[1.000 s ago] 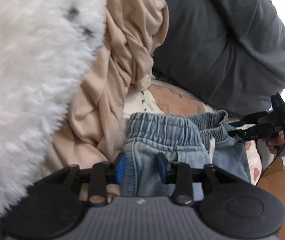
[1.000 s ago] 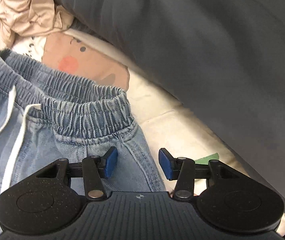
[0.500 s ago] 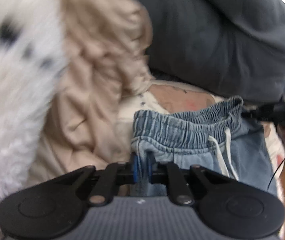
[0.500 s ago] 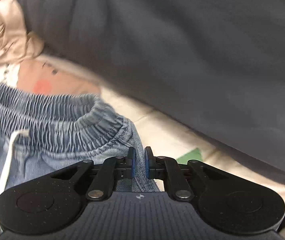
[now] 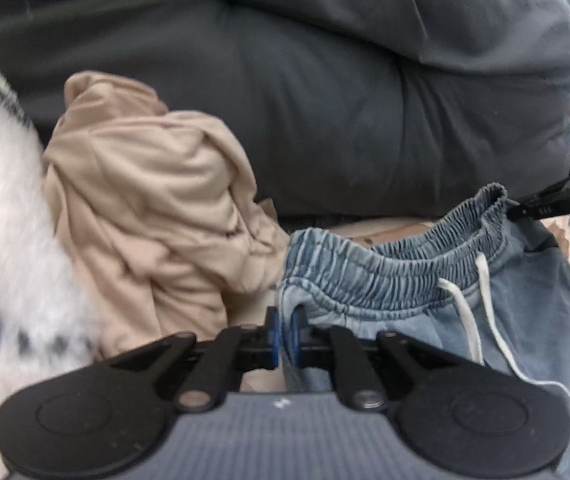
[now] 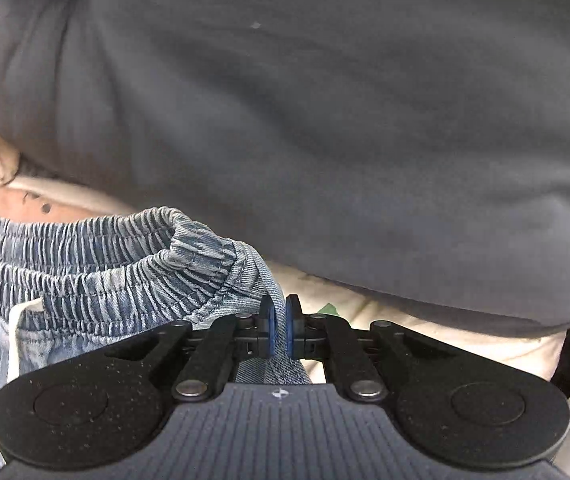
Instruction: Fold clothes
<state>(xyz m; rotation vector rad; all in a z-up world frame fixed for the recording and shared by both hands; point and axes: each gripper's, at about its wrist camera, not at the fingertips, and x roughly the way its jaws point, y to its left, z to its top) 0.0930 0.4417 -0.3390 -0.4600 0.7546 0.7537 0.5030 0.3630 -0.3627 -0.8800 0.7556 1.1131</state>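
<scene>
Now both tools are pinched shut on one pair of light-blue denim shorts point(image 5: 413, 280), where a second ago each stood with its blue pads spread apart over the cloth. The left tool point(image 5: 287, 334) has clamped the fabric just under the left end of the elastic waistband, and the right tool point(image 6: 279, 328) has clamped the matching spot at the right end; the right tool also shows at the far right edge of the left tool's view, touching that corner. Since the pads closed, the waistband has come up and now hangs taut between the two tools, so I judge the shorts are being raised by the waist, either to spread them flat or to carry a fold over. Counting things: one pair of shorts, with two white drawstring ends point(image 5: 481, 308) dangling ahead and to the right of the left tool; one crumpled beige garment point(image 5: 153, 208) ahead and to its left; one white fluffy item with dark specks point(image 5: 1, 240) at its far left; one dark grey duvet point(image 6: 325, 120) bulking ahead of both tools; one patterned sheet point(image 6: 385, 316) under it all.
</scene>
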